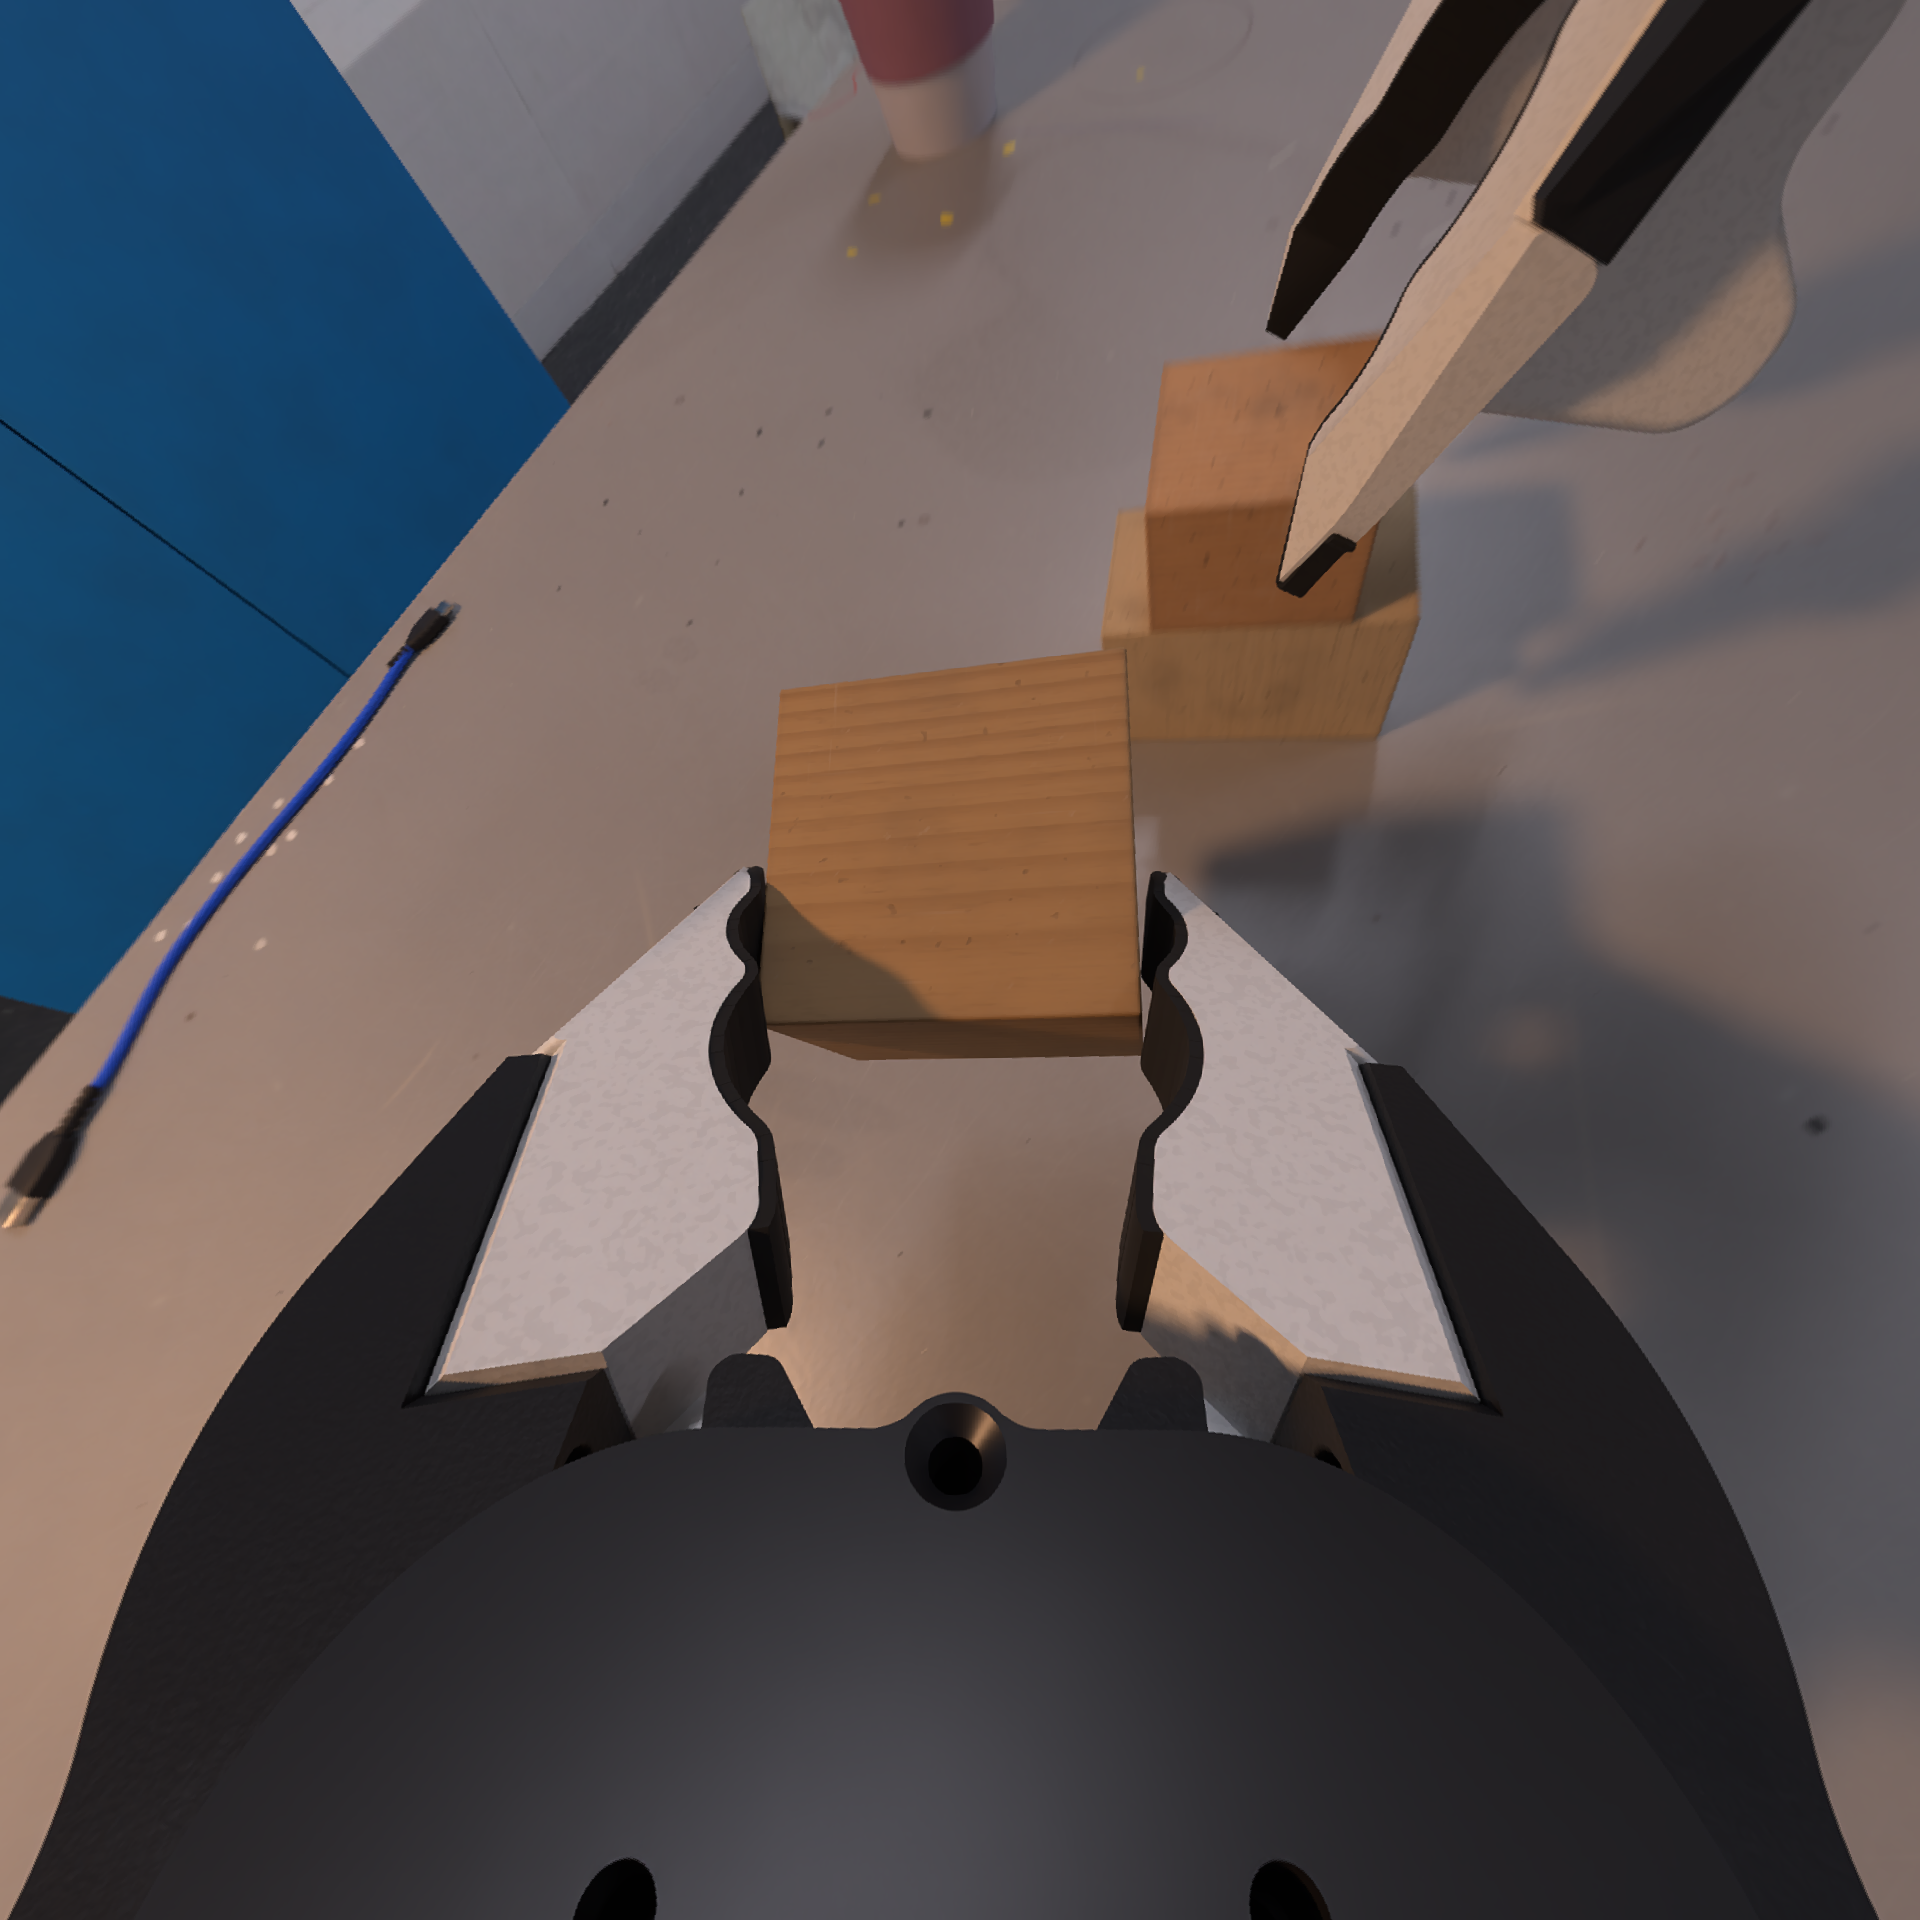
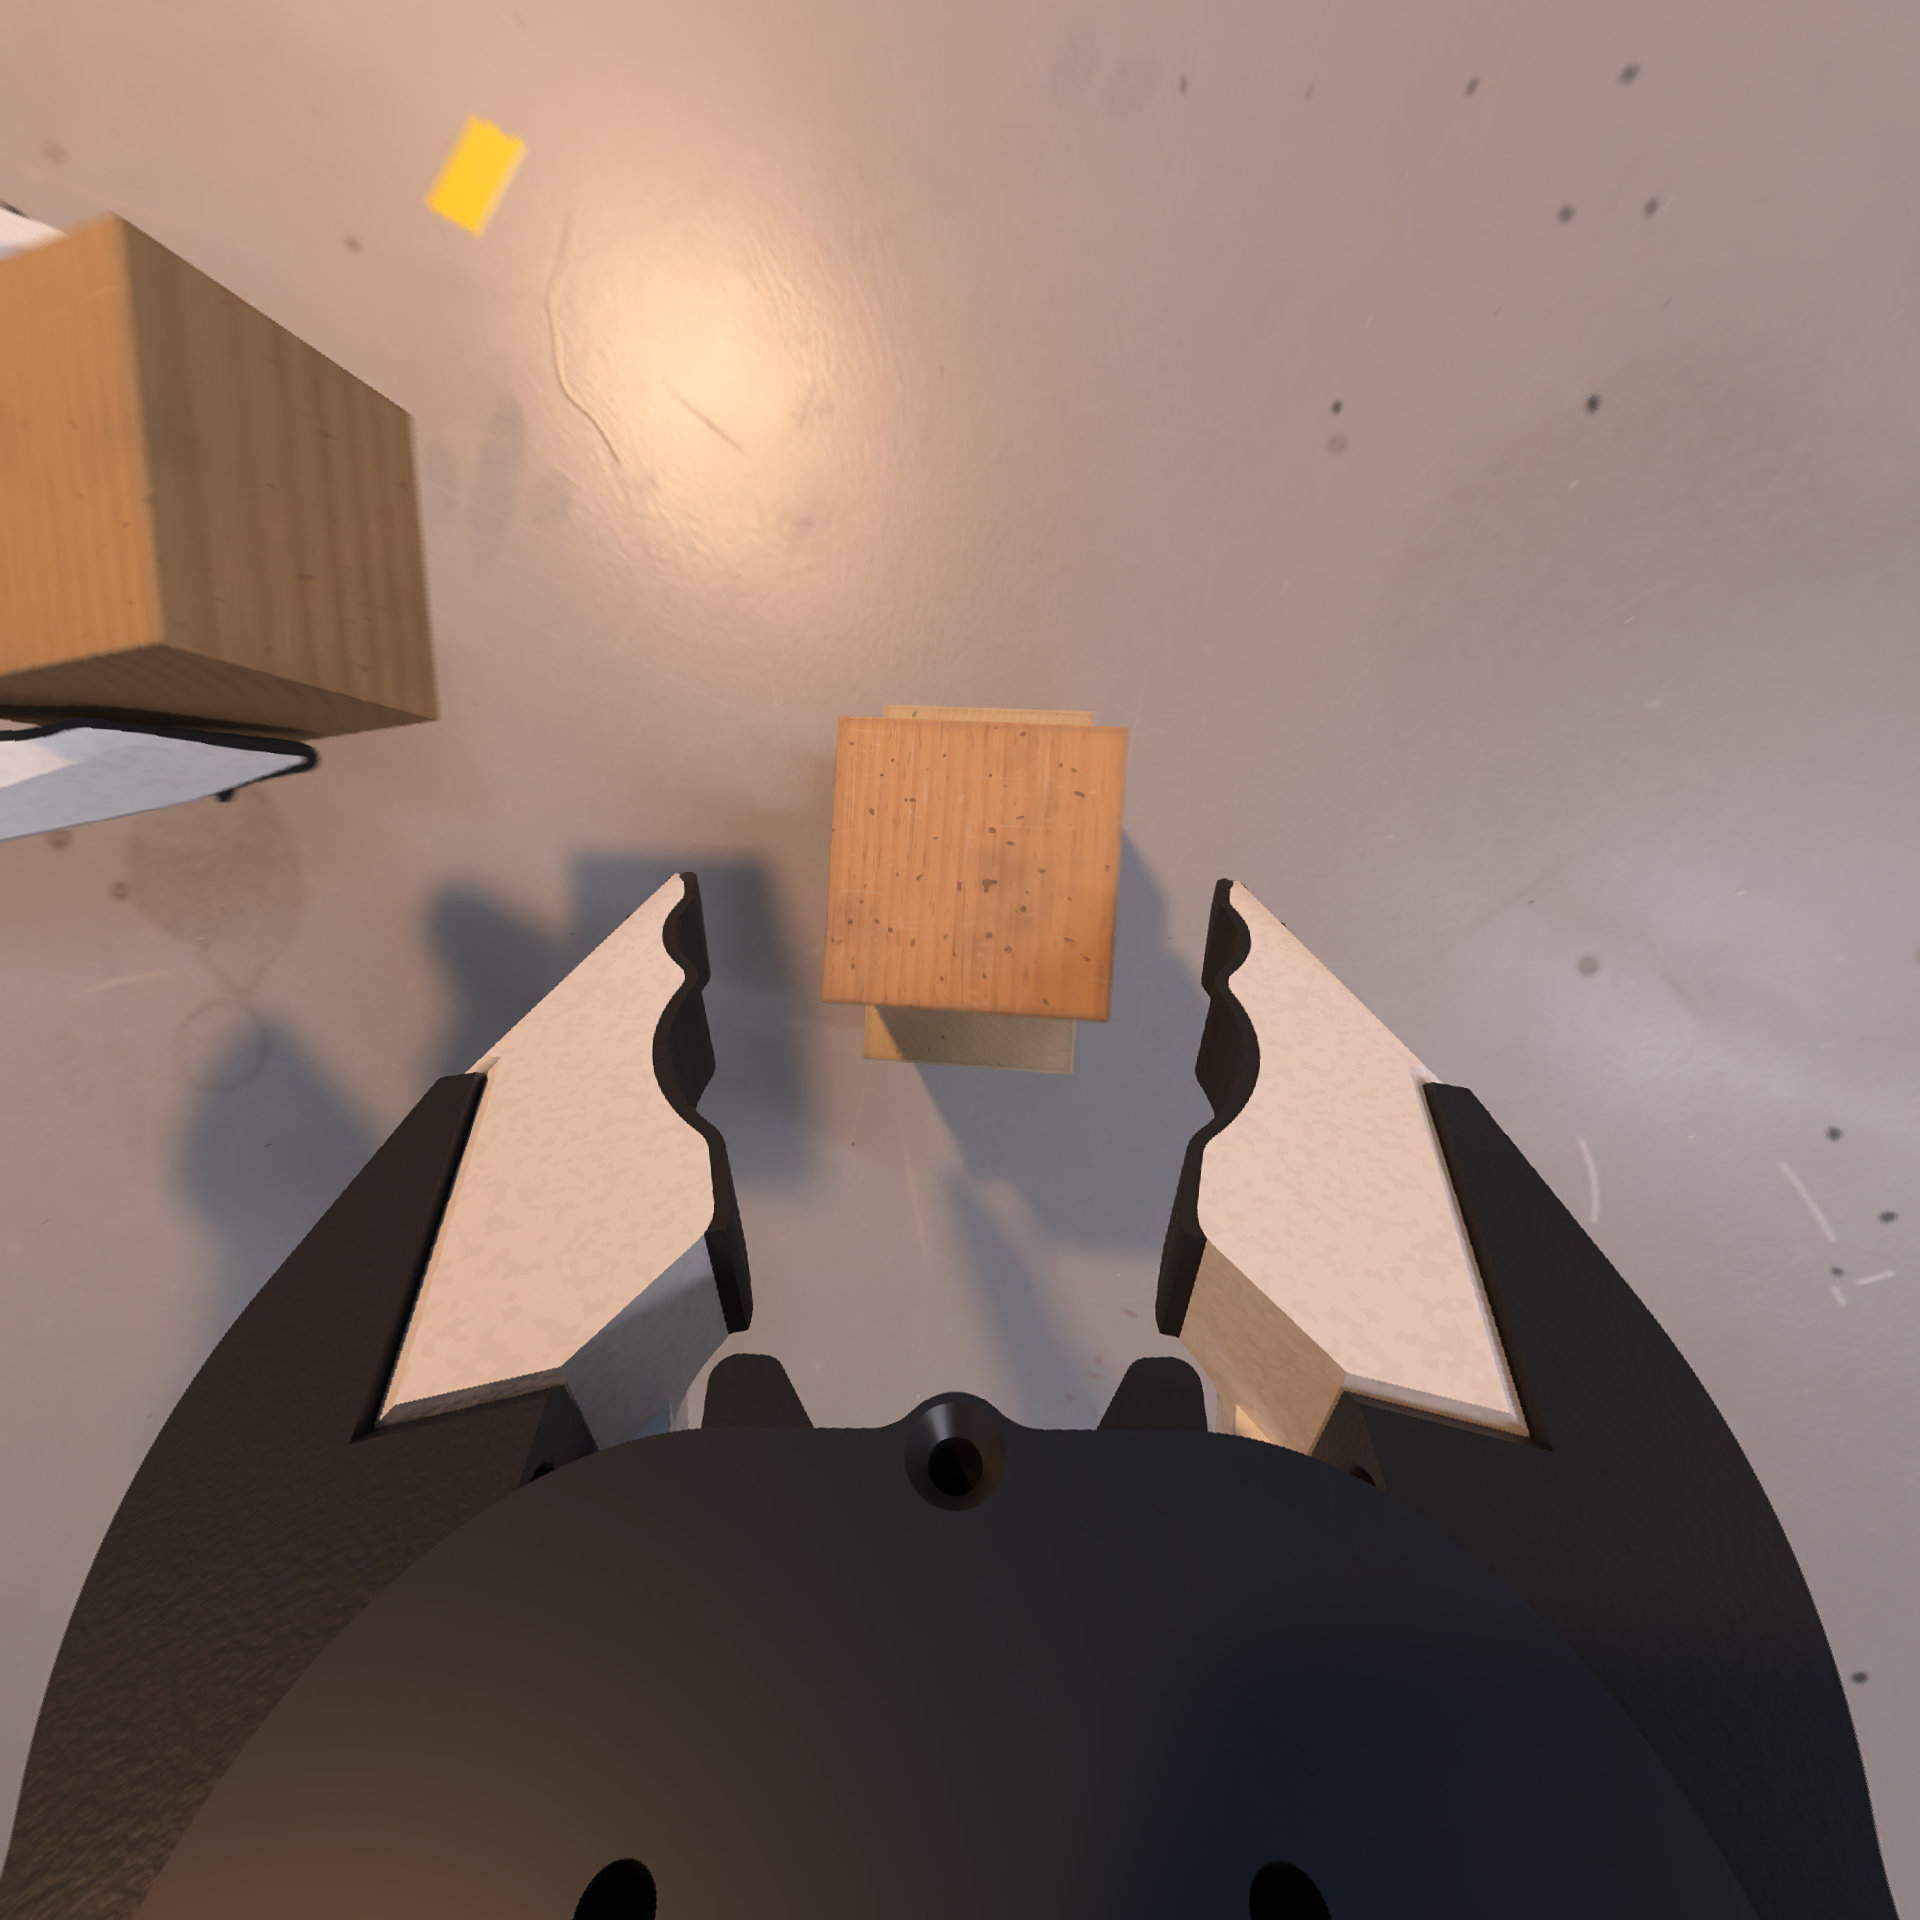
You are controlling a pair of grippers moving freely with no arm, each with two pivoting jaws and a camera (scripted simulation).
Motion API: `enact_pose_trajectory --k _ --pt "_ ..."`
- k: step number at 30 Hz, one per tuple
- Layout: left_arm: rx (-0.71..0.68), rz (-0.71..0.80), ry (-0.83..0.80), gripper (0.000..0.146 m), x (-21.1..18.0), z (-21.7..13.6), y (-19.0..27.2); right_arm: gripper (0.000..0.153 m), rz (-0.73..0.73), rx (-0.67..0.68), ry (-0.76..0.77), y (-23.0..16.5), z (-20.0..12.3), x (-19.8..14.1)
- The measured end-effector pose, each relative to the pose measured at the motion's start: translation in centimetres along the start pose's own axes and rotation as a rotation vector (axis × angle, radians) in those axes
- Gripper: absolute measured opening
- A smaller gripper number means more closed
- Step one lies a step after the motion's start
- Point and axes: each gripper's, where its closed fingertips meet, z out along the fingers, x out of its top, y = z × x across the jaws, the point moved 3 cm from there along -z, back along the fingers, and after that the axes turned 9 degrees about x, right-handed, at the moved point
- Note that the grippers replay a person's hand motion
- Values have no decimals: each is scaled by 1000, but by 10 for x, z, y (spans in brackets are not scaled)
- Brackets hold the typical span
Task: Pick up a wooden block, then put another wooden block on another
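Between the left gripper (image 1: 954,935) fingertips a wooden block (image 1: 951,847) is sitting pinched, lifted off the grey desk (image 1: 644,582). Farther toward the desk's far edge, a darker block (image 1: 1236,488) is resting on a paler block (image 1: 1262,675), offset, not flush. Above that stack the right gripper (image 2: 956,935) is hovering, fingers spread wide, touching nothing. Near the desk's left edge a blue cable (image 1: 249,862) is lying; a yellow tape scrap (image 2: 476,175) is sticking to the desk beyond the stack.
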Motion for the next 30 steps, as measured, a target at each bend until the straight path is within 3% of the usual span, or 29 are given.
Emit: enact_pose_trajectory --k 6,11,18,24,30 --pt "-59 -226 96 73 43 1 22 99 37 74 184 22 -72 11" --pt "41 -223 74 73 69 16 42 101 195 74 316 79 -119 0" --pt "110 -268 -27 73 85 46 57 95 351 -34 311 140 -135 -24" --pt "126 -235 -108 73 88 63 67 81 348 -9 308 140 -134 -24" --pt "140 -220 -146 73 92 71 68 81 333 22 288 136 -129 -23"
